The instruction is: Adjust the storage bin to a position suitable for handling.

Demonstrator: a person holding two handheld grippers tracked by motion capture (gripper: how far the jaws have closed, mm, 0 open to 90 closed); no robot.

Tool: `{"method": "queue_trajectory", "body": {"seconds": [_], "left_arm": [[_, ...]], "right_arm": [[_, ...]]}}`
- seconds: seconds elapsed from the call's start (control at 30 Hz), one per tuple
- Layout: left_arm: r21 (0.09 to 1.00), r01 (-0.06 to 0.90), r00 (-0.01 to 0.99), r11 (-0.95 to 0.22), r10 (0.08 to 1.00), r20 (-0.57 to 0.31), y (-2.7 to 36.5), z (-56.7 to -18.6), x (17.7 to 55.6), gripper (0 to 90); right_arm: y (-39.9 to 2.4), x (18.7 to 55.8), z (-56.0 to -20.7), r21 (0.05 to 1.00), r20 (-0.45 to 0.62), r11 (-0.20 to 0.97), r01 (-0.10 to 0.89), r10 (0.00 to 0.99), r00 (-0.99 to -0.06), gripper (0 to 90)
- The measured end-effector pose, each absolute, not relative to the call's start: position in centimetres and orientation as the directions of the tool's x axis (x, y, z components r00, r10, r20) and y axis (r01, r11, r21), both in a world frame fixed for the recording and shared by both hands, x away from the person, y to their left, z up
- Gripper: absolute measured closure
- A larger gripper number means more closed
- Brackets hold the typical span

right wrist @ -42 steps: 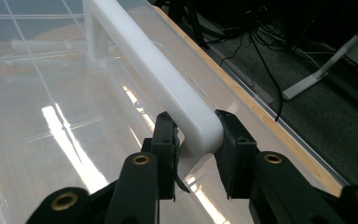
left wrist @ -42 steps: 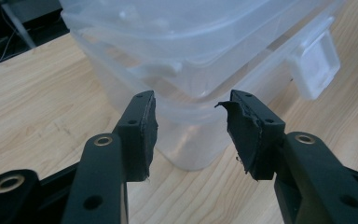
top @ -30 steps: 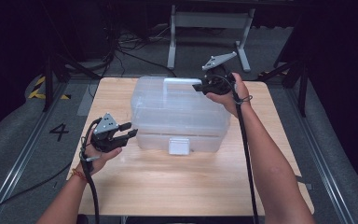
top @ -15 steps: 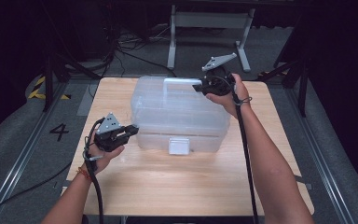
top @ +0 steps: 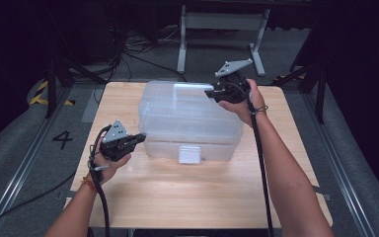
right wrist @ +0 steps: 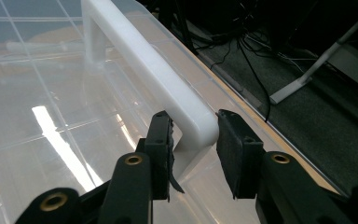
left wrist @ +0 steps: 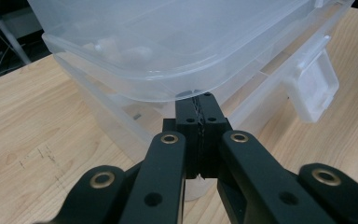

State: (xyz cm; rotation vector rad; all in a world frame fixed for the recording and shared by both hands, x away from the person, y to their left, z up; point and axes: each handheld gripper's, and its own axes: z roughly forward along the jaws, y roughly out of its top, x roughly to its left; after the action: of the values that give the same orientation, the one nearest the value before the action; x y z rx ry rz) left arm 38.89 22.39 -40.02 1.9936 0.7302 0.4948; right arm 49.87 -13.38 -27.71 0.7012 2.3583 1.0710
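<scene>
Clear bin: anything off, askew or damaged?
Nothing damaged or spilled. The clear bin sits square on the table, front latch down. Right gripper straddles the white handle; left gripper is shut under the lid rim.

A clear, colourless plastic storage box (top: 190, 118) with a milky white handle (right wrist: 156, 72) and white latch (top: 189, 153) is seen on a pale wooden table (top: 197, 192) streaked with light-brown grain. Black jaws with brass-coloured rivets are shown on both grippers

Wooden table (top: 187, 197); grey metal stand (top: 222, 22) behind; cables (top: 128, 54) on floor; "4" marking (top: 62, 139).
</scene>
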Motion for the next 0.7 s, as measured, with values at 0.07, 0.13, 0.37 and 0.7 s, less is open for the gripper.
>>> {"method": "queue_trajectory", "body": {"seconds": [0.07, 0.13, 0.37, 0.7], "left_arm": [[0.869, 0.293, 0.743, -0.399, 0.667, 0.056, 22.4, -40.1, 38.9, 89.9], [0.869, 0.293, 0.744, -0.398, 0.666, 0.055, 22.4, -40.1, 38.9, 89.9], [0.865, 0.292, 0.745, -0.407, 0.664, 0.061, 22.4, -40.0, 38.9, 89.9], [0.864, 0.292, 0.748, -0.410, 0.661, 0.061, 22.4, -40.0, 38.8, 89.9]], "right_arm": [[-14.1, 49.0, -27.3, 0.798, -0.204, 0.555, 0.236, 0.615, -0.761, 64.5], [-14.8, 48.4, -27.1, 0.813, -0.198, 0.537, 0.227, 0.620, -0.759, 63.9], [-16.7, 46.5, -27.1, 0.822, -0.221, 0.532, 0.203, 0.626, -0.748, 62.9], [-19.2, 42.3, -27.2, 0.848, -0.247, 0.512, 0.135, 0.608, -0.755, 60.7]]}}
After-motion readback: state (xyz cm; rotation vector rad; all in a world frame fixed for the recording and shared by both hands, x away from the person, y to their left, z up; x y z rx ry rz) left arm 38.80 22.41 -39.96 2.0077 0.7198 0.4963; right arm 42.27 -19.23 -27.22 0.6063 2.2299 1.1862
